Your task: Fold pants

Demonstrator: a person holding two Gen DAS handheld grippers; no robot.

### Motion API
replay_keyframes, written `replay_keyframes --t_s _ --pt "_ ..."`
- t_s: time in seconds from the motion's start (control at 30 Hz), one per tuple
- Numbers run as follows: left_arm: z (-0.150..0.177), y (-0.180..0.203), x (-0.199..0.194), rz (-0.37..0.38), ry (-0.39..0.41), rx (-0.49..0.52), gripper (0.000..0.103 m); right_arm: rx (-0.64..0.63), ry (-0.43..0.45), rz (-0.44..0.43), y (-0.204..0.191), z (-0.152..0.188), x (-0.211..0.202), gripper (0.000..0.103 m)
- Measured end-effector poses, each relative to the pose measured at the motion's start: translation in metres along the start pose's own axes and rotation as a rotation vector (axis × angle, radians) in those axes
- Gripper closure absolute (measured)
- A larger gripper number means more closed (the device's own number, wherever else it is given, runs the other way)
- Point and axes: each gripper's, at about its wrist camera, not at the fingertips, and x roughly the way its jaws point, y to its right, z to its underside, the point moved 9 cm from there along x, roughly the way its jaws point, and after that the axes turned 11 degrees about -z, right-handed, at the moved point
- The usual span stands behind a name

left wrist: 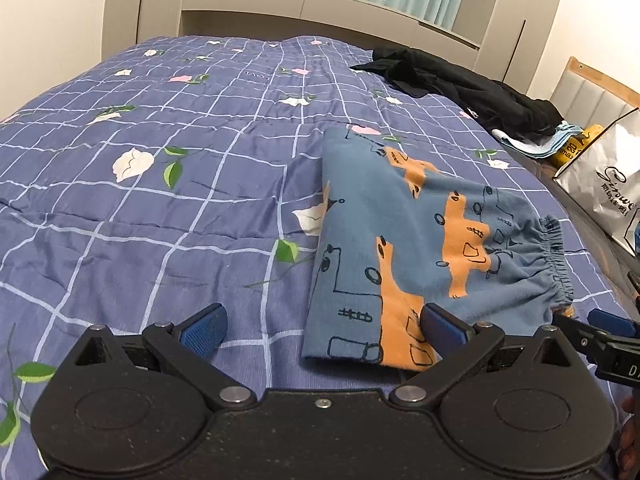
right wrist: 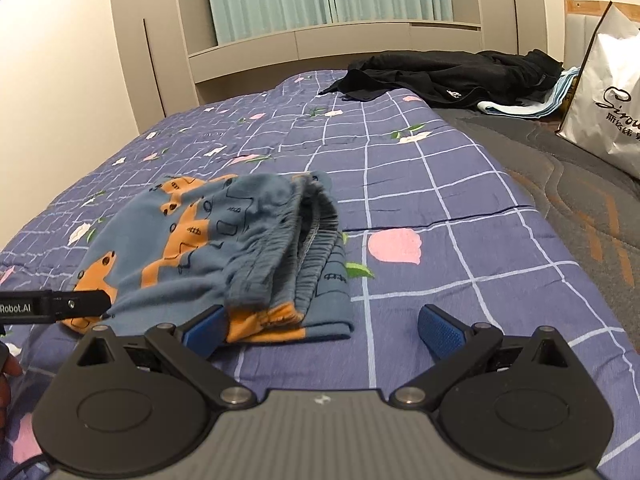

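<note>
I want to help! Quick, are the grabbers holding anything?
Left gripper: open, holding nothing, beside the pants.
Right gripper: open, holding nothing.

Both cameras sit low over the bed's checked floral quilt [left wrist: 160, 208], each looking forward along its own open fingers toward the curtained headboard wall. The left wrist view has the folded pants [left wrist: 420, 248] close at its right; the right wrist view has them close at its left. Both share the pants, the black clothes [right wrist: 452, 76] and the white bag [right wrist: 608, 100].
</note>
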Motion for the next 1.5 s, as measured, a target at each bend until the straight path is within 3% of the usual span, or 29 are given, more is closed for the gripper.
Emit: replay_keyframes --t_s 0.2,0.4,0.67,0.87,1.07,1.5 --pt "-0.012 0.006 -0.004 0.053 0.014 -0.027 0.001 -0.005 0.036 -0.076 -0.008 -0.008 -0.005 0.0" --pt "-0.039 0.024 0.009 0.119 0.07 -0.019 0.001 0.022 0.06 -0.171 -0.004 -0.036 0.013 0.0" --pt "-0.032 0.03 0.04 0.126 -0.006 0.001 0.001 0.168 0.058 -0.305 0.023 -0.066 0.055 0.0" --pt "-0.023 0.029 0.044 0.11 0.048 0.015 0.0 0.207 0.052 -0.305 0.031 -0.053 0.07 0.002" --pt "-0.022 0.028 0.044 0.112 0.055 0.013 0.0 0.111 0.053 -0.241 0.017 -0.047 0.072 0.001" --pt "-0.022 0.028 0.042 0.111 0.049 0.014 0.0 0.081 0.032 -0.214 0.01 -0.045 0.078 0.0"
